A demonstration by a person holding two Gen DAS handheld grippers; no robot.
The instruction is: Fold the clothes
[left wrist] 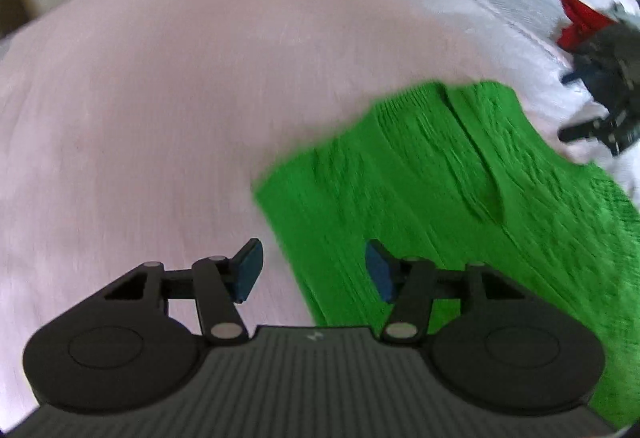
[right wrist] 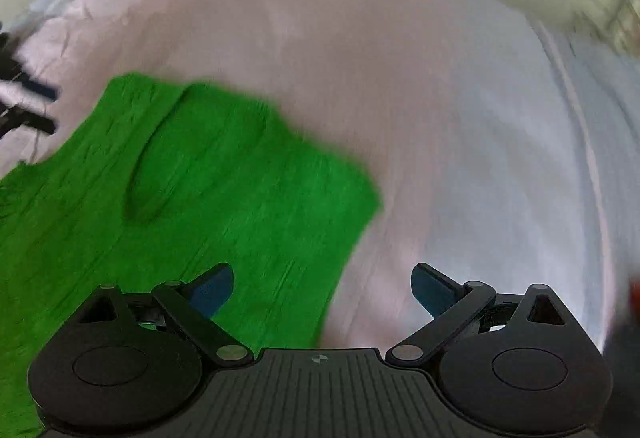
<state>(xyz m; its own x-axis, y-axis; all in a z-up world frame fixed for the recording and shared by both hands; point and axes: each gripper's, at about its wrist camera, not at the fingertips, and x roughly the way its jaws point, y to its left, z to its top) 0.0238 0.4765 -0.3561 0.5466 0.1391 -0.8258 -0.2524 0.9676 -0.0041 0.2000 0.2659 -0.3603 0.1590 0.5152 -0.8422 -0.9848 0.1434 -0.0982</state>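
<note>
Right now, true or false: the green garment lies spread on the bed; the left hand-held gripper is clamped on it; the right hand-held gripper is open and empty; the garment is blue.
1. The green garment lies spread on the pale bed cover. True.
2. The left hand-held gripper is clamped on it. False: its jaws stand apart with nothing pinched between them.
3. The right hand-held gripper is open and empty. True.
4. The garment is blue. False: it is green.

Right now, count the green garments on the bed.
1. The green garment lies spread on the pale bedsheet, between the two claws; others may lie out of view.
</note>
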